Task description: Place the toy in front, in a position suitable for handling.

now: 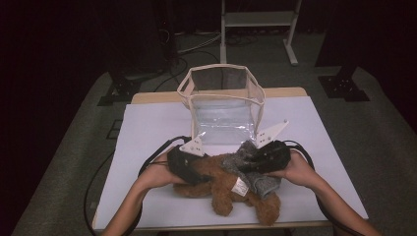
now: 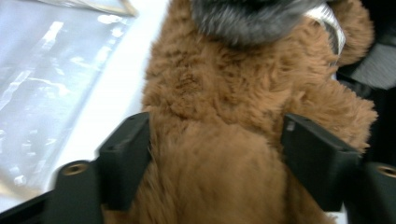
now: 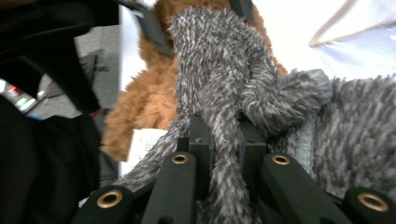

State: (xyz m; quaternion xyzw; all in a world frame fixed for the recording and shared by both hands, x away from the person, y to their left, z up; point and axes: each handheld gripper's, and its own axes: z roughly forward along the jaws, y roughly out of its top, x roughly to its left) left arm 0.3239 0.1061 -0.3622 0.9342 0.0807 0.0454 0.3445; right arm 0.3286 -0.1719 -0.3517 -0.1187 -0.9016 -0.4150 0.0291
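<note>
One brown plush toy [image 1: 221, 189] squeezed by left gripper [image 1: 189, 164], one grey knit garment [image 1: 255, 172] pinched by right gripper [image 1: 263, 157], one clear bag [image 1: 223, 105] behind

dark room surrounding a grey floor [image 1: 383, 137]; white frame legs [image 1: 255, 19] standing behind the desk [image 1: 147, 132], cables [image 1: 194, 46] trailing.

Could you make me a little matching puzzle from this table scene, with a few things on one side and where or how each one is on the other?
Things:
1. brown plush toy
2. grey plush toy
3. clear bag
4. white tag

States:
a. stands open behind the toys
b. pinched between the right gripper jaws
c. sits on the brown fur
d. straddled by the left gripper jaws

Pairs: 1-d, 2-b, 3-a, 4-c
</note>
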